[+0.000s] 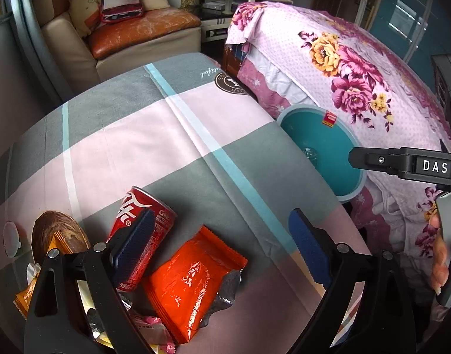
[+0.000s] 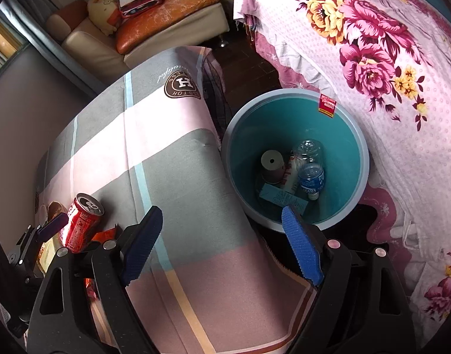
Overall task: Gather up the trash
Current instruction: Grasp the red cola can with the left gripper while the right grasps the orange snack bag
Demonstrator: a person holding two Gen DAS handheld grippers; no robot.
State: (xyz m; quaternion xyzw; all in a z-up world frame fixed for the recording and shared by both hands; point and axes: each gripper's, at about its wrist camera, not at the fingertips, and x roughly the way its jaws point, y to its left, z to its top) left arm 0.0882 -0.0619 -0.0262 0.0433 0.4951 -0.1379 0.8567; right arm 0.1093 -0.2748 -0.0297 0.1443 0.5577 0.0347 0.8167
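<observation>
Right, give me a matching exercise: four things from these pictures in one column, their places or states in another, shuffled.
1. red cola can
2. orange wrapper
3. plastic bottle
4. right gripper

a. inside the teal bin
b. jaws open, empty
c. flat on the checked cloth, torn open
d. lying on its side on the cloth

Pairs: 1-d, 2-c, 3-a, 4-b

My left gripper's arm hides part of the red cola can (image 1: 143, 236); wrappers (image 1: 154, 333) run off the frame's bottom edge; the bin's (image 2: 362, 159) box label is too small to read.
</observation>
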